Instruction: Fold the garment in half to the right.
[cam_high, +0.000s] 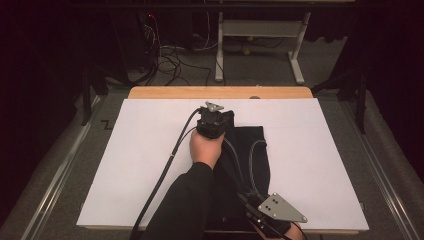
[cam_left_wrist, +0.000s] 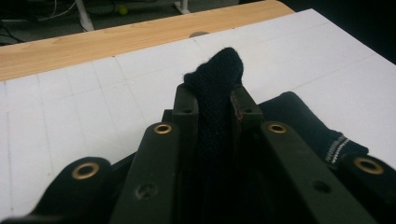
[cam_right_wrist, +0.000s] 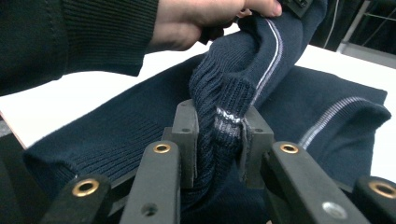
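Lighting uneven. High view: white bench (cam_high: 150, 165) top bright, approx even, light from overhead; surroundings near black, corners lost. Dark garment (cam_high: 250, 155) reads as flat black, little detail. Soft shadow beside cable (cam_high: 165, 170). Image soft overall, low res. Left tool view: near parts blurred, underexposed; bench sharp, no glare. Right tool view: knit (cam_right_wrist: 224, 93) well lit, ribs clear; background white washed out; hand (cam_right_wrist: 196, 21) slightly soft.

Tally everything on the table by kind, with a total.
Dark knitted garment: 1
White board covering the table: 1
Grippers: 2, the left gripper and the right gripper, each clamped on the garment
Total: 4
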